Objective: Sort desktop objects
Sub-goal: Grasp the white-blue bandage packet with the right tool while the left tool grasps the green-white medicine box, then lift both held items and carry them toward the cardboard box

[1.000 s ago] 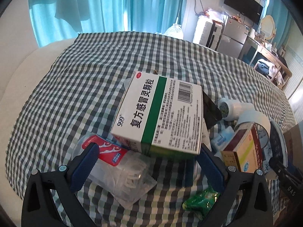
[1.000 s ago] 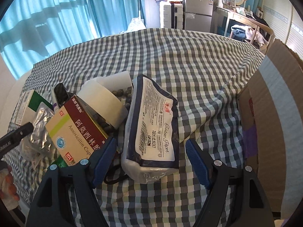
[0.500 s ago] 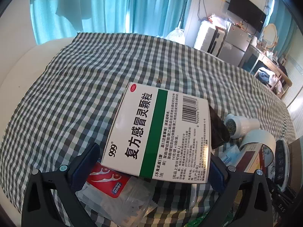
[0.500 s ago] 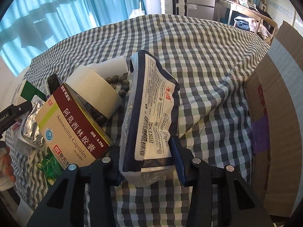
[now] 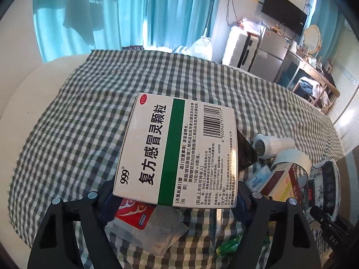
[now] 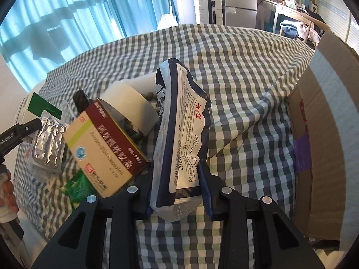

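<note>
A white and green medicine box (image 5: 179, 148) sits tilted up off the checked cloth, and my left gripper (image 5: 175, 192) grips its near end, jaws still closing on its two sides. My right gripper (image 6: 177, 179) squeezes the near end of a navy and white tissue pack (image 6: 181, 121), which stands on edge; those jaws are also closing. Beside the pack lie a red and yellow amoxicillin box (image 6: 105, 148), a white tape roll (image 6: 132, 103) and a silver blister pack (image 6: 48, 139).
An open cardboard box (image 6: 320, 121) stands at the right table edge. Under the left gripper lie a red floss-pick bag (image 5: 134, 215) and a green packet (image 5: 231, 244). A white handheld device (image 5: 273, 144) lies further back. The checked cloth (image 5: 78, 123) reaches far left.
The left jaws came in onto the medicine box and raised it off the pile. The right jaws closed on the tissue pack, which went from lying flat to standing on edge.
</note>
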A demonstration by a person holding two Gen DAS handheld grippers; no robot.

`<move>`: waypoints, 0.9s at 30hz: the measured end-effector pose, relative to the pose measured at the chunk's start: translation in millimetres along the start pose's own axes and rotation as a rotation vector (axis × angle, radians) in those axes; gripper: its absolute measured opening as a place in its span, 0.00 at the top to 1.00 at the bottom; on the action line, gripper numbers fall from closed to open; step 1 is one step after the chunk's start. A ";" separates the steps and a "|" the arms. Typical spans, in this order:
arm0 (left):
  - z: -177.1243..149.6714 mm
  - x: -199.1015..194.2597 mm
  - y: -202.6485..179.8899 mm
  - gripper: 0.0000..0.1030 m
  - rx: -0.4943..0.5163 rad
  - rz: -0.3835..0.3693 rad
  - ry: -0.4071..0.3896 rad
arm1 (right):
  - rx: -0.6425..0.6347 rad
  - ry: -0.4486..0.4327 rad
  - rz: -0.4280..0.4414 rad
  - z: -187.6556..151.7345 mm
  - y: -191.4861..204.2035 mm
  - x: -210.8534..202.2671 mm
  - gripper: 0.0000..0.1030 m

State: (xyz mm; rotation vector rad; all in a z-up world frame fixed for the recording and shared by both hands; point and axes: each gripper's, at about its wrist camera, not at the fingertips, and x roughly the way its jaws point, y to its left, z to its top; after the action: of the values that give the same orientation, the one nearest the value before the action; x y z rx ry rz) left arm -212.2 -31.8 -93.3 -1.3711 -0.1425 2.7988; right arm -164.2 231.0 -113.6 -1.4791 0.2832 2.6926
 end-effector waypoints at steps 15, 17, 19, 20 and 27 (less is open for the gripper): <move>-2.6 -80.4 4.4 0.20 -0.008 -0.033 -0.089 | -0.014 -0.084 0.055 -4.9 4.1 -52.2 0.69; -0.9 -89.0 7.8 0.20 -0.023 -0.056 -0.099 | -0.015 -0.094 0.058 -6.8 4.6 -58.2 0.69; -2.0 -97.8 7.5 0.18 -0.038 -0.067 -0.111 | -0.016 -0.105 0.063 -8.8 4.2 -64.2 0.69; -2.9 -100.7 7.8 0.18 -0.038 -0.066 -0.116 | -0.018 -0.107 0.068 -9.3 4.1 -66.4 0.69; -14.6 -106.8 4.8 0.18 -0.036 -0.075 -0.107 | -0.023 -0.125 0.082 -17.1 4.3 -77.8 0.69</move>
State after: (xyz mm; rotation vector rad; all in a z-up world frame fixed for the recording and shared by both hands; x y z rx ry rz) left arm -135.0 -42.0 -18.6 -1.1953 -0.2421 2.8205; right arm -108.7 226.5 -56.5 -1.3249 0.3138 2.8468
